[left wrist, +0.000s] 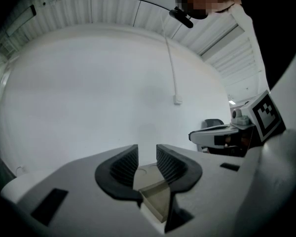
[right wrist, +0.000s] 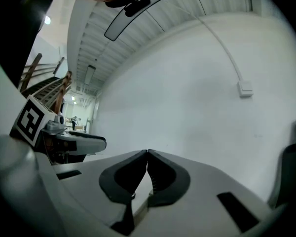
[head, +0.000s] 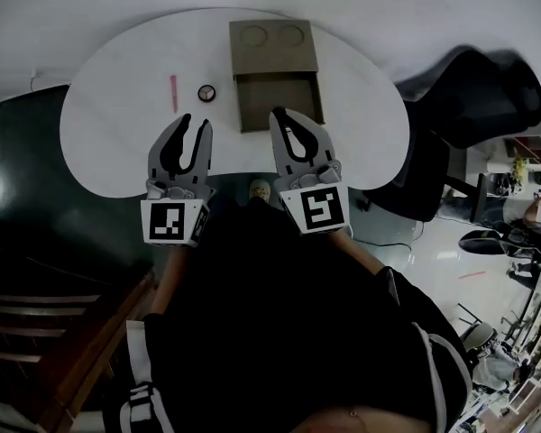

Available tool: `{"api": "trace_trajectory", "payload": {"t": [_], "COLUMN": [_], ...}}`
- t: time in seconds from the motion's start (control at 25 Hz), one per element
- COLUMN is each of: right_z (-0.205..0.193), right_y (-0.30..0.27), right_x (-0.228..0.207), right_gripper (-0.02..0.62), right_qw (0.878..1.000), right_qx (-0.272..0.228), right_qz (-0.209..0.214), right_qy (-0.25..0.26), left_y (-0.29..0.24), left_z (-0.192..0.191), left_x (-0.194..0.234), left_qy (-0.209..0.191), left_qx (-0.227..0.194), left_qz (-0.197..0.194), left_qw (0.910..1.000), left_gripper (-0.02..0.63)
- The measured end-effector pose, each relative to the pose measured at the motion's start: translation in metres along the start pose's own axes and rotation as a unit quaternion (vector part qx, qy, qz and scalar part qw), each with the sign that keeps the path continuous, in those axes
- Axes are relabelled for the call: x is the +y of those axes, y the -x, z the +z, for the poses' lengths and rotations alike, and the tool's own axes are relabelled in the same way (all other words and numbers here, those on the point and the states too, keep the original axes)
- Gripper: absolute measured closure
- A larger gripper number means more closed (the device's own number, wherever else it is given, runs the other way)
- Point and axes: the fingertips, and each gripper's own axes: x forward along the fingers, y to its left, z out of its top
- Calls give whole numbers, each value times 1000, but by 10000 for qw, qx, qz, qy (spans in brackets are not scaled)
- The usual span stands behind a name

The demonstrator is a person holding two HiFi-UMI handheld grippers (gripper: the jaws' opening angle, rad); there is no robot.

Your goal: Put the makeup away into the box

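The brown box [head: 276, 70] lies at the far middle of the white table [head: 117, 152], its lid with two round hollows behind an open tray. A pink stick [head: 173, 93] and a small round compact [head: 206, 92] lie left of it. My left gripper [head: 196, 123] hovers over the table's near part, just short of the compact; it is open, and nothing is between its fingers. In the left gripper view the left gripper [left wrist: 147, 152] frames the box [left wrist: 155, 201]. My right gripper [head: 280, 114] is shut and empty at the box's near edge. The right gripper view shows my right gripper [right wrist: 147, 153] with its tips touching.
A black office chair [head: 487, 88] stands off the table's right end. Wooden stairs [head: 54, 332] lie at the lower left over a dark floor. A white wall rises behind the table. Each gripper shows in the other's view.
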Motion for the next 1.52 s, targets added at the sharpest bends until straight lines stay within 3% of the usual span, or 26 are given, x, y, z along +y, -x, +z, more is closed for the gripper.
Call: {"api": "trace_trajectory", "payload": {"t": [0.24,0.76,1.52], "right_z": [-4,-28,-93], "right_y": [-19,-63,-103], "right_x": [-6,-17,-14], "right_gripper": [572,572,572], "right_qw": [9999,9996,9967], "right_qx": [20,238,755], "right_qz": [117,-110,-64], "right_qy": [-76,-67,-303], "left_y": [-14,-68,-114], "left_z": [1,-29,-153], "left_x": [8,38,65], "left_qy": [-62,-68,103], "left_qx": [13,362,1642], "left_qz": [74,-474,-824], "left_qw": [10000,9982,9829], "left_gripper": [489,488,440]}}
